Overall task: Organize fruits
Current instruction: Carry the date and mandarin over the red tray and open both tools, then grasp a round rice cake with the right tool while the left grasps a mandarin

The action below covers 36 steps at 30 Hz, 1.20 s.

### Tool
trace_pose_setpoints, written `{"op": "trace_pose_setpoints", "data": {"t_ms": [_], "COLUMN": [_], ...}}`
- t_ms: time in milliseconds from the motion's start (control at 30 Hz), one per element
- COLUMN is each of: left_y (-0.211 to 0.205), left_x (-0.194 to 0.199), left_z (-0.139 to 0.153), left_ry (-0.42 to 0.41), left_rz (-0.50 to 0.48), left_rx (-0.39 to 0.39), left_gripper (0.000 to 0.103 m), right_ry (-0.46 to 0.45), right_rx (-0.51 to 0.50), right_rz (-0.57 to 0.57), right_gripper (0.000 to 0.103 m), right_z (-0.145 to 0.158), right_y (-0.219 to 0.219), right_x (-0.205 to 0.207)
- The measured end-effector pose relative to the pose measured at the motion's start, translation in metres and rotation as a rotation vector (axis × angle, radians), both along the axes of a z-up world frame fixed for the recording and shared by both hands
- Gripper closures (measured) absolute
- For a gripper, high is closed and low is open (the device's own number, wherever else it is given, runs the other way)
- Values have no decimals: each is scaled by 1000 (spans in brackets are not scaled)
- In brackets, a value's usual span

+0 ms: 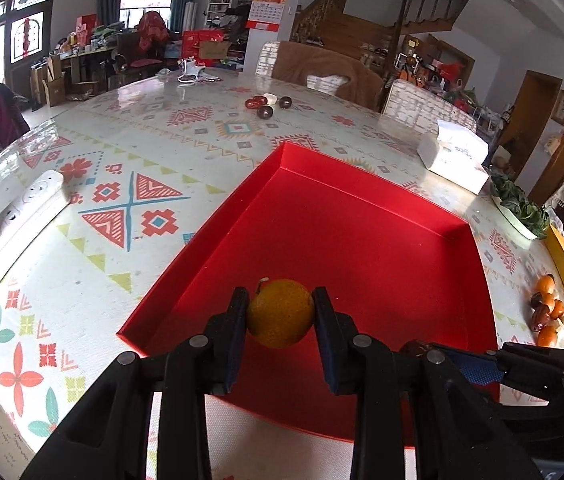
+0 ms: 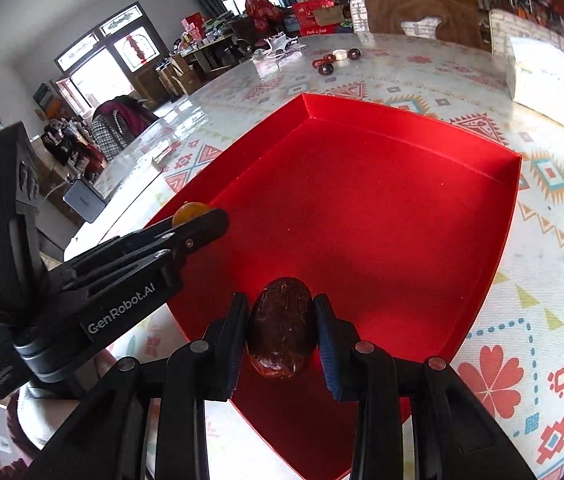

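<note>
Two claws hang over the near corner of the red tray (image 1: 362, 240), each loaded. The left claw (image 1: 280, 314) is clamped on a small orange (image 1: 280, 312); the right claw (image 2: 282, 334), just beside it, is clamped on a dark brown date (image 2: 282, 328). The tray floor is bare, its low walls unobstructed. Loose oranges and dates (image 1: 546, 310) lie on the table (image 1: 121, 200) right of the tray.

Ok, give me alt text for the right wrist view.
The right hand-held gripper holds a dark brown date over the near part of an empty red tray on a patterned tablecloth. At left, the left hand-held gripper holds an orange fruit.
</note>
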<state>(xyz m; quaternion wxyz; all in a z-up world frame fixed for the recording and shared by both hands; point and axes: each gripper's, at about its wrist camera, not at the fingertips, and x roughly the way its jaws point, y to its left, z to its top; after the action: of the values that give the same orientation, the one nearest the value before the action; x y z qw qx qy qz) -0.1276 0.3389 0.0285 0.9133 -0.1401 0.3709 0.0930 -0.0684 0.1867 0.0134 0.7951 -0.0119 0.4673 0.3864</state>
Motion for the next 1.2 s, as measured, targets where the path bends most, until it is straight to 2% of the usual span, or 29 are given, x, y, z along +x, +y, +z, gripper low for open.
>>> {"op": "trace_pose_setpoints", "data": {"t_ms": [33,100,333,500,567,633,767,867,1033,1100,1200], "left_y": [-1,-3,-23,-51,-67,-81,-120,-143,-172,-183,-207], "left_x": [-2,-7,-28,-43,-48,-51,-53,-50,-46,-40,-29], "left_z": [2,7,33,50,56,59,66,69,64,56,40], "left_ry": [-4,-18,-58,-82,-93,-102,-114,-114,-107,-94,-52], "left_rz": [5,19,51,50,39,21,-37,-90,-162,-209,-288], "left_rx": [7,34,164,251,276,286,313,306,218,172,114], "left_gripper": [69,56,41,37,36,35,34,32,29,29,29], "right_ry": [-5,-17,-61,-77,-90,-109,-144,-135,-85,-82,-52], "right_rx": [1,13,84,130,141,172,215,193,174,148,128], "right_rz": [1,0,-54,-163,-250,-321,-469,-573,-685,-704,-700], "right_gripper": [66,66,62,52,36,28,28,28,28,33,46], "right_z": [1,3,27,44,49,53,59,58,45,40,29], "right_y": [0,-1,-32,-88,-117,-147,-221,-275,-358,-378,-394], "right_x": [-1,-3,-10,-17,-21,-24,-33,-36,-40,-42,-41]}}
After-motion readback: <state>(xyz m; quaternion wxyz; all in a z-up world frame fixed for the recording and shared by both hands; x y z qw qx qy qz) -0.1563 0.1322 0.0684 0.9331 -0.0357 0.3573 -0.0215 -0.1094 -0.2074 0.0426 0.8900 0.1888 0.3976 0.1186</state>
